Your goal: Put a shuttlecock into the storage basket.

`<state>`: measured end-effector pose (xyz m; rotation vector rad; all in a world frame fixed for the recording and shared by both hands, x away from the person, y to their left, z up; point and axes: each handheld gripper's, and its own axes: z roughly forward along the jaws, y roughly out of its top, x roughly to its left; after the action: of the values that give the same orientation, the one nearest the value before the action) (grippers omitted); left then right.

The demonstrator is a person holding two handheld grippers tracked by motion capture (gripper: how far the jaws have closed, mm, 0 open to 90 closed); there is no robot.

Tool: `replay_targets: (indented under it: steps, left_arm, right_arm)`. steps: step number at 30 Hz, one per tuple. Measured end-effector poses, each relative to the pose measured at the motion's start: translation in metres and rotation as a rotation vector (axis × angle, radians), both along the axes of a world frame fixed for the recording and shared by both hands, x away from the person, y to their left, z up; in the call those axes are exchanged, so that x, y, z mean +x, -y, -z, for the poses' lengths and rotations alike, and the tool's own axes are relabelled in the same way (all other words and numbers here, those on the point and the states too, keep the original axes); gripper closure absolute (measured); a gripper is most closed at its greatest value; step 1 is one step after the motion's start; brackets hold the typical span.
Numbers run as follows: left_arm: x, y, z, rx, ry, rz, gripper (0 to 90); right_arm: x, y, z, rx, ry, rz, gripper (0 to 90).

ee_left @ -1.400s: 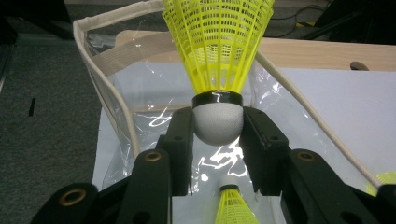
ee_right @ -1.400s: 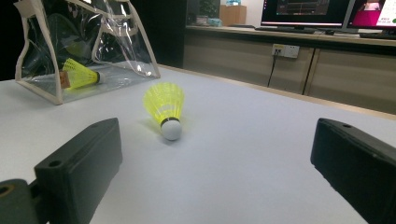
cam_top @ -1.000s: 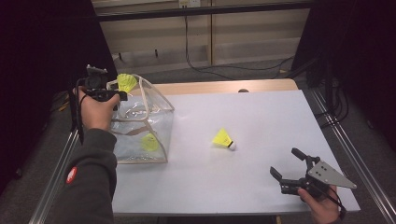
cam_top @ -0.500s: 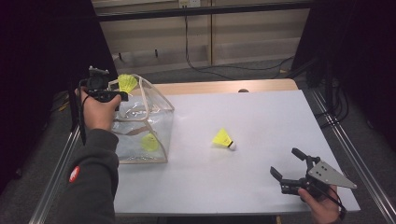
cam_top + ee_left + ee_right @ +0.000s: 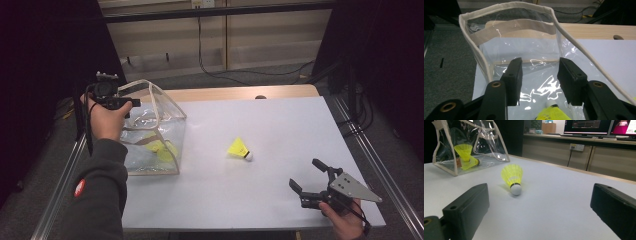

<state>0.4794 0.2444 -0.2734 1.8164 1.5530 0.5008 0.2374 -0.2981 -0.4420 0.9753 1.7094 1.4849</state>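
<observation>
High view: on the white matte tabletop (image 5: pixel 280 130) the left gripper (image 5: pixel 131 103), jaws just opened and empty, hangs over the clear soft-plastic, fabric-edged pouch (image 5: pixel 165 107) to drop in shuttlecocks; left gripper view: one yellow feathered shuttlecock (image 5: pixel 551 113) lies below; right gripper view: right gripper (image 5: pixel 539 212) gapes, aimed at another yellow cork-tipped shuttlecock (image 5: pixel 512 178).

Two lit monitors (image 5: pixel 599 126) stand on a far counter (image 5: pixel 574 138), a wall socket (image 5: pixel 577 147) beneath; a black cable (image 5: pixel 240 75) trails across the far floor.
</observation>
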Motion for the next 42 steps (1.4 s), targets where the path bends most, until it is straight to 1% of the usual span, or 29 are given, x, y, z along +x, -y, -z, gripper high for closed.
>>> replay_targets:
  steps: [2, 5, 6, 7, 9, 10, 13, 16, 20, 22, 25, 26, 27, 29, 30, 32, 34, 42]
  left_arm:
    - [-0.001, 0.000, -0.001, -0.008, -0.005, 0.011, 53.6]
    - [-0.003, 0.000, -0.003, -0.016, 0.003, 0.020, 51.5]
    - [-0.003, 0.000, -0.003, -0.025, 0.002, 0.021, 50.8]
    - [-0.004, 0.000, -0.004, -0.023, -0.001, 0.031, 50.3]
    - [-0.005, 0.000, -0.005, -0.034, 0.003, 0.030, 48.4]
    - [-0.005, 0.000, -0.007, -0.030, -0.004, 0.048, 47.7]
    - [-0.006, 0.002, -0.009, -0.056, -0.007, 0.060, 45.8]
    - [-0.008, 0.003, -0.011, -0.065, -0.003, 0.077, 42.8]
    - [-0.009, 0.006, -0.013, -0.085, -0.017, 0.104, 39.5]
    - [-0.011, 0.007, -0.015, -0.080, -0.017, 0.123, 37.9]
    - [-0.012, 0.010, -0.019, -0.089, -0.013, 0.130, 35.6]
    - [-0.013, 0.010, -0.020, -0.085, -0.014, 0.142, 35.1]
    - [-0.013, 0.011, -0.020, -0.101, -0.013, 0.140, 34.6]
    - [-0.013, 0.012, -0.021, -0.110, -0.017, 0.147, 33.0]
    - [-0.014, 0.012, -0.021, -0.100, -0.018, 0.159, 32.5]
    - [-0.014, 0.014, -0.021, -0.110, -0.017, 0.166, 31.1]
    - [-0.015, 0.016, -0.022, -0.123, -0.020, 0.178, 30.8]
    - [-0.018, 0.024, -0.024, -0.134, -0.041, 0.230, 25.5]
  right_arm:
    - [0.000, 0.000, 0.000, 0.000, 0.001, 0.001, 1.9]
    - [0.000, 0.000, 0.000, 0.003, 0.001, 0.002, 1.9]
    - [0.000, -0.001, 0.000, 0.003, 0.000, 0.001, 1.9]
    - [0.000, -0.001, 0.000, 0.001, 0.001, 0.001, 1.9]
    - [0.000, -0.001, 0.000, 0.001, 0.002, 0.001, 1.9]
    - [0.000, -0.001, 0.000, 0.000, 0.002, 0.001, 1.9]
    - [0.000, -0.001, 0.000, 0.001, 0.001, 0.001, 1.9]
    - [0.000, -0.001, 0.000, -0.003, 0.001, 0.000, 1.9]
    - [0.000, -0.001, 0.000, -0.004, 0.004, -0.003, 1.9]
    - [0.000, -0.001, 0.000, -0.005, 0.004, -0.001, 2.0]
    - [0.000, -0.001, 0.000, -0.006, 0.004, -0.002, 2.0]
    - [0.000, -0.001, 0.000, -0.005, 0.003, -0.002, 2.0]
    - [0.000, -0.001, 0.000, -0.005, 0.003, 0.001, 2.0]
    - [0.000, -0.001, 0.000, -0.004, 0.002, 0.002, 2.0]
    - [0.000, -0.001, 0.000, -0.005, 0.004, 0.001, 1.9]
    - [0.000, -0.001, 0.000, -0.006, 0.004, -0.002, 2.0]
    - [0.000, -0.001, 0.000, -0.007, 0.003, -0.001, 1.9]
    - [0.000, -0.001, 0.000, -0.006, 0.004, -0.002, 2.0]
